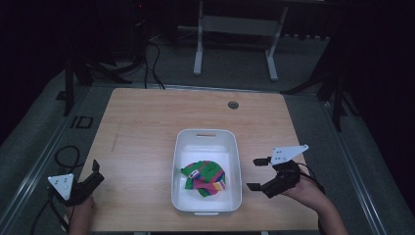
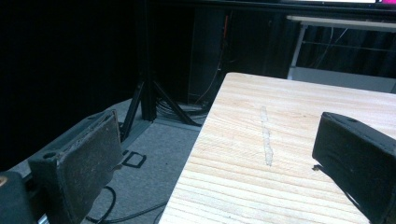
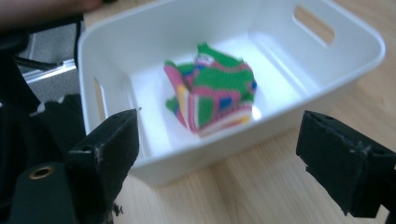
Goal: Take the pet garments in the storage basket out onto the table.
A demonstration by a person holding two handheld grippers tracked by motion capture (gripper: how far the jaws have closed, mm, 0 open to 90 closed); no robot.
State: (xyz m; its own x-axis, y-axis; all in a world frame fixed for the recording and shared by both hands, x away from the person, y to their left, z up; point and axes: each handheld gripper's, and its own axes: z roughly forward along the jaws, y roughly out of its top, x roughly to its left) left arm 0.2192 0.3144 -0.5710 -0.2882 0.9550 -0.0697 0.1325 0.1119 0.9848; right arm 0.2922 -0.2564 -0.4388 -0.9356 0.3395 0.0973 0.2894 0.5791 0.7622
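A white plastic bin point(image 1: 235, 147) sits in the middle of the wooden table, toward the near edge. A folded cloth point(image 1: 205, 177) striped in green, pink, blue and yellow lies in the bin's near half. My right gripper point(image 1: 257, 174) is open just right of the bin, with nothing between its jaws. The right gripper view looks past the open right gripper point(image 3: 219, 158) over the bin's wall point(image 3: 280, 116) at the cloth point(image 3: 212, 91). At the table's near left edge, my left gripper point(image 1: 98, 171) is open and holds nothing. In its own view the left gripper point(image 2: 215, 163) straddles that table edge.
A round cable hole point(image 1: 233, 105) lies in the table's far side. A pale streak point(image 2: 266, 135) marks the wood at the left. Cables point(image 1: 68, 156) lie on the grey floor at the left. Black stand legs point(image 2: 149, 98) and a white desk frame point(image 1: 235, 29) stand beyond the table.
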